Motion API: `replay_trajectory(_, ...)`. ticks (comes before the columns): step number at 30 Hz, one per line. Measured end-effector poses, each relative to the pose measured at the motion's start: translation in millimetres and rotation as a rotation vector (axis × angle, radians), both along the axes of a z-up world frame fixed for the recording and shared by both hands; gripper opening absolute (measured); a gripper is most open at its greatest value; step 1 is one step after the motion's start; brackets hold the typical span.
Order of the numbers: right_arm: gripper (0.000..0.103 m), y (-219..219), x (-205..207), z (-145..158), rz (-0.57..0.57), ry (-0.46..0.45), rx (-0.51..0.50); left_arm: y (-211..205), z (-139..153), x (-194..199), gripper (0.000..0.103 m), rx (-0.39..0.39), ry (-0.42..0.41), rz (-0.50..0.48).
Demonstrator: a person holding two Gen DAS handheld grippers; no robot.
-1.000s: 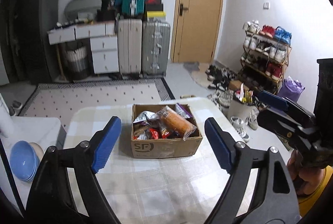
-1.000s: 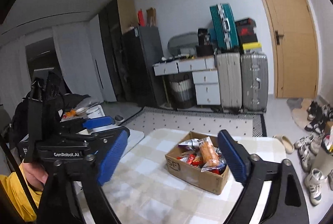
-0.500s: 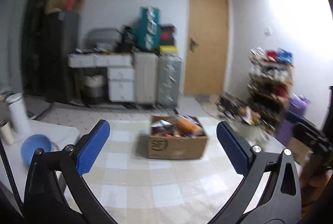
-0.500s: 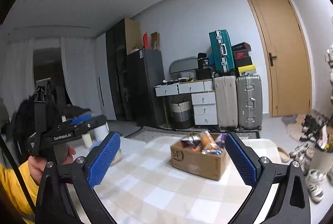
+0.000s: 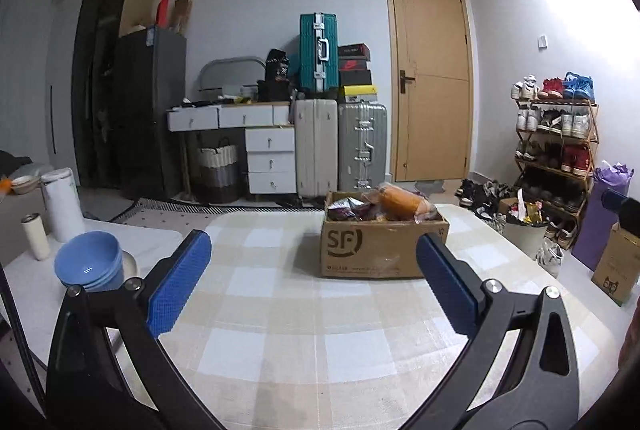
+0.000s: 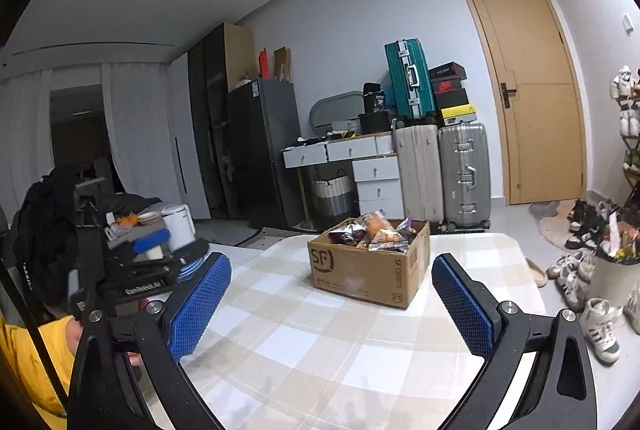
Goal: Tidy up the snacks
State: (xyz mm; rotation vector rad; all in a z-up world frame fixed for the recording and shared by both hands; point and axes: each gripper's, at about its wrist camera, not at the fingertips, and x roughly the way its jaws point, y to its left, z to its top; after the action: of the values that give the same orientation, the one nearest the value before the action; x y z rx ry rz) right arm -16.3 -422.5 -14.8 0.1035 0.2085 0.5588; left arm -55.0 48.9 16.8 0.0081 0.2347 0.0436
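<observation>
Two wrist views of a desk (image 5: pixel 280 310) covered by a checked cloth. A cardboard box (image 5: pixel 380 250) printed with "SF" stands on the far half of the desk, beyond both pairs of tongs and well apart from them. It holds the snacks (image 5: pixel 384 208): several crinkled packets, the largest an orange one (image 5: pixel 404 204) lying across the top and rising above the rim. The left tongs (image 5: pixel 314 278) are released, their blue pads spread wide over bare cloth with nothing between them; their jaws have just been opening. The right tongs (image 6: pixel 332 300) are likewise released and empty, and have also just been opening. In the right wrist view the left tongs appear at the left edge, held by a hand (image 6: pixel 76 334) in a yellow sleeve (image 6: pixel 28 362). Stacked blue bowls (image 5: pixel 90 264) sit on a white surface left of the desk.
</observation>
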Motion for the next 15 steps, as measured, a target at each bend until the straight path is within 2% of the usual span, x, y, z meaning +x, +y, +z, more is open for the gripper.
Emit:
replay_trajectory(7, 0.102, 10.9, 35.2, -35.2, -0.016, 0.057, -0.051, -3.7, -45.3, 43.1, 0.103, -0.032, 0.061, -0.018)
replay_trajectory(9, 0.102, 13.1, 48.1, -48.0, -0.035, 0.081, -0.078, -2.6, -61.3, 62.6, 0.103, -0.042, 0.056, -0.02)
replay_trajectory(12, 0.102, 12.2, 67.9, -67.2, -0.076, 0.107, -0.09, 0.4, -83.5, 95.5, 0.103, -0.075, 0.096, -0.041)
replay_trajectory(15, 0.102, 8.6, 82.7, -84.4, -0.132, 0.125, -0.093, -1.8, -102.0, 122.5, 0.103, -0.045, 0.106, -0.021)
